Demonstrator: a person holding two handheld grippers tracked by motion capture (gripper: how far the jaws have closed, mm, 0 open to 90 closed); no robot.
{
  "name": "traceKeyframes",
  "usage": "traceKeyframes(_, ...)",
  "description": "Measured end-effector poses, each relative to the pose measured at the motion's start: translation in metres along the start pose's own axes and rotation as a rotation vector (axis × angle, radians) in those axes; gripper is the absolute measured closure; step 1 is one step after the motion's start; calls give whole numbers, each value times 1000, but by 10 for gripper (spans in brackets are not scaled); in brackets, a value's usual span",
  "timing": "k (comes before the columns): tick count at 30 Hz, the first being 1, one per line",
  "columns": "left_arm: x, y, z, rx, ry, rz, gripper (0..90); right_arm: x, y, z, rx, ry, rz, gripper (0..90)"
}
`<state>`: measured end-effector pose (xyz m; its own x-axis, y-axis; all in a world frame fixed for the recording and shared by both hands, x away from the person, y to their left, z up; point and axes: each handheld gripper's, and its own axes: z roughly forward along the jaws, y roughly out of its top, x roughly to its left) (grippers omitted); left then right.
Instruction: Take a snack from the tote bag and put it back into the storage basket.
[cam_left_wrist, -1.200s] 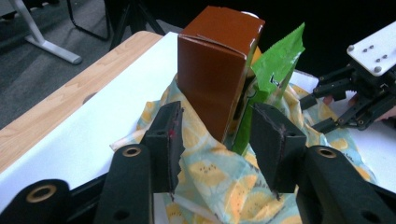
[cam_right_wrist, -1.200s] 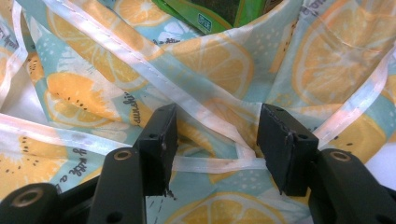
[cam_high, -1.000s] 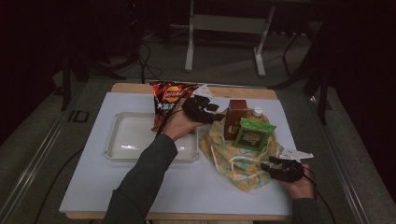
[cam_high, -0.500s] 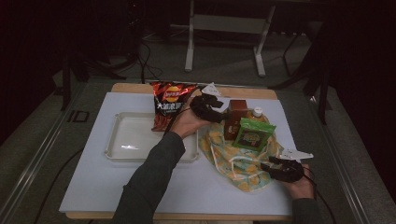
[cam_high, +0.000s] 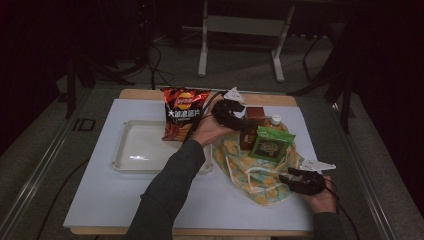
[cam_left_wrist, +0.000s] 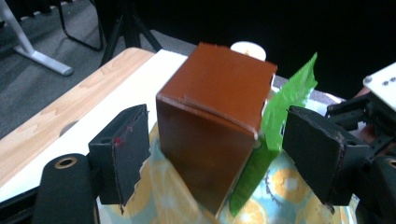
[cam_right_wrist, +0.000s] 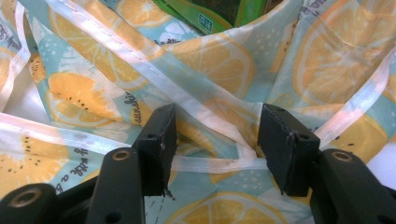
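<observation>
The table (cam_high: 100, 200), under its white cover, carries everything toward its far right quarter, and the biggest thing there is the orange-print cloth bag (cam_high: 255, 172), slumped open near the right edge so that goods can be stood in its mouth. The right gripper (cam_high: 292, 180) sits at the bag's near rim, close to the table's front right corner; in the right gripper view its jaws stand apart with the white trim of the cloth (cam_right_wrist: 205, 163) lying across the gap, so I judge it is there to keep the mouth spread, though I cannot tell whether either pad actually pinches the fabric. The white tray (cam_high: 145, 147) lies left of centre, and the chip bag (cam_high: 182, 112) stands at its far right corner, perhaps waiting its turn. The brown box (cam_left_wrist: 212, 116) is upright inside the bag at its far side, just beside the green packet (cam_high: 272, 145). The left gripper (cam_high: 239, 120) has just been opening its jaws: they now stand clear on either side of the box with daylight at both faces, so the box looks set down and released. A pale cap (cam_left_wrist: 247, 48) behind the box is mostly hidden, so what it belongs to is unclear, and the box's foot is lost in the folds of cloth.
</observation>
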<state>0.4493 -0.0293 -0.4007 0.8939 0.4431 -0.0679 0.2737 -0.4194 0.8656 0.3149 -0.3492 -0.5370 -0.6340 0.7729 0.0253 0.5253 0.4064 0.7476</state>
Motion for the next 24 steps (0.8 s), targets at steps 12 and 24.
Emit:
traceKeyframes(12,2,-2,23,-11,-3,-14,279,-1,0,0,-1,6,5,469)
traceKeyframes(24,-8,1,22,-30,9,34,382,-1,0,0,-1,5,5,469)
